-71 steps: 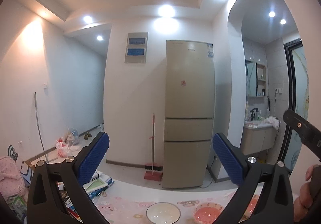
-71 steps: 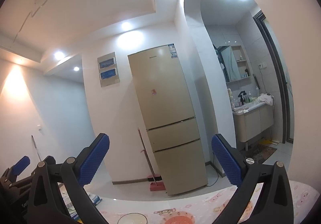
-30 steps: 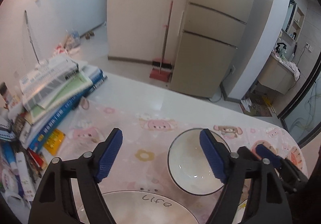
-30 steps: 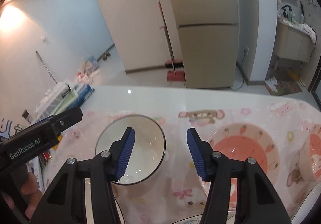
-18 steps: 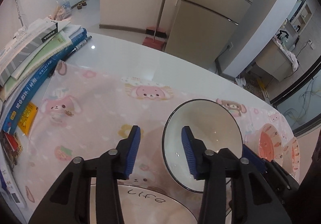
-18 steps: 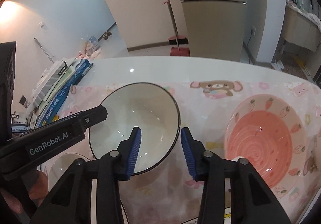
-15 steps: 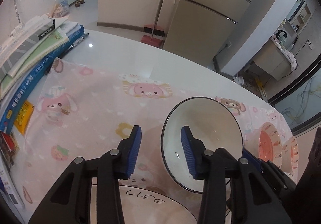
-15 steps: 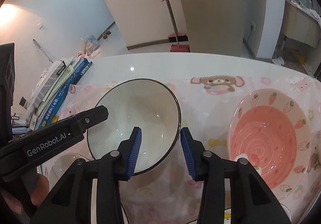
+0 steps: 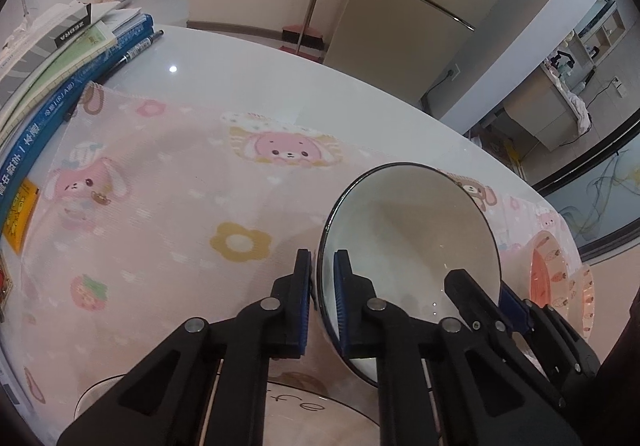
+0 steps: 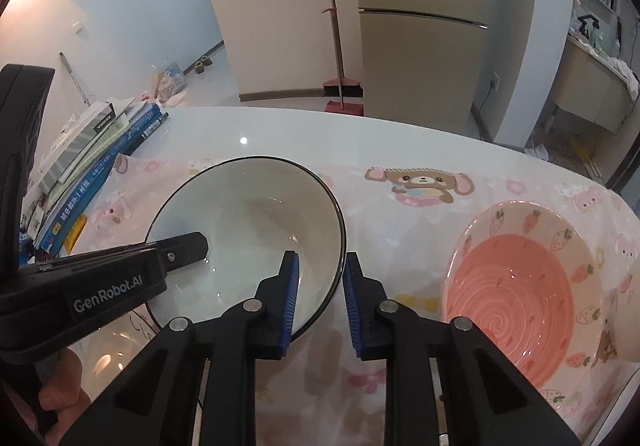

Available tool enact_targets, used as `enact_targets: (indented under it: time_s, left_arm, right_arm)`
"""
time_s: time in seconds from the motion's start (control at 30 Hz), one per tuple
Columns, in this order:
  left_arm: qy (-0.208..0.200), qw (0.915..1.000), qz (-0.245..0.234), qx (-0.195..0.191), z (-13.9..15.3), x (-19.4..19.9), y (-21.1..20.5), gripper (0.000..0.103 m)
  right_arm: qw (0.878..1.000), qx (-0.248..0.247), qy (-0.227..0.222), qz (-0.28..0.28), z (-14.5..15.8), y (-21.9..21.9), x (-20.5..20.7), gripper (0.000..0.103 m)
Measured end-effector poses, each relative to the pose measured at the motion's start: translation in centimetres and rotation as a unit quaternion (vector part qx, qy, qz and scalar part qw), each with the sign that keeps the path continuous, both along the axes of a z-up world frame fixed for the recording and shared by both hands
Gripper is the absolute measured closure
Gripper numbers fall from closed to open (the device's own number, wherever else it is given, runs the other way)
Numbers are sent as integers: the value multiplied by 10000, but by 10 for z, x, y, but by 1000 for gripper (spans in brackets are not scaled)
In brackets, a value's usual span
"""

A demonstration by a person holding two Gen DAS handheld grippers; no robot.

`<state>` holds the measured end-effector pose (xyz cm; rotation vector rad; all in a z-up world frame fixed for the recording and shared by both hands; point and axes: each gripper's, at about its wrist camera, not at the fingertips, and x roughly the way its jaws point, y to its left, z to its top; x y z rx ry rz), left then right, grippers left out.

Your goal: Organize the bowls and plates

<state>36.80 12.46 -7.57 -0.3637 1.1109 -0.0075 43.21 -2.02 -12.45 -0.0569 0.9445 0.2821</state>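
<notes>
A white bowl (image 9: 412, 230) with a thin black rim sits on the pink cartoon tablecloth (image 9: 160, 186). My left gripper (image 9: 322, 266) is shut on the bowl's left rim, one pad inside and one outside. In the right wrist view the same white bowl (image 10: 244, 222) has its right rim between the jaws of my right gripper (image 10: 320, 270). Those jaws are closing, and bowl interior still shows between the inner pad and the rim. The left gripper's finger (image 10: 184, 248) reaches in from the left. The right gripper (image 9: 494, 292) shows at the bowl's far side.
A pink strawberry-patterned bowl (image 10: 516, 286) stands right of the white bowl, with a smaller dish (image 10: 624, 322) at the edge. A white plate lettered "life" (image 9: 320, 418) lies just below the grippers. A stack of books (image 9: 60, 58) fills the table's left side.
Both grippers have come down onto the white bowl and their jaws have narrowed. The left one has closed on the left rim; the right one has drawn in around the right rim.
</notes>
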Motion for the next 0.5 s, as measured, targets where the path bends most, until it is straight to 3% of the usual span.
enact_targets:
  time_s: [0.33, 0.5]
  left_arm:
    - [-125, 9997, 98, 171, 9, -5, 8, 93]
    - [-327, 9991, 62, 270, 27, -10, 3, 93]
  right_arm:
    - [9996, 252, 81, 38, 8, -1, -4, 83]
    - [9994, 328, 67, -39, 23, -4, -9, 83]
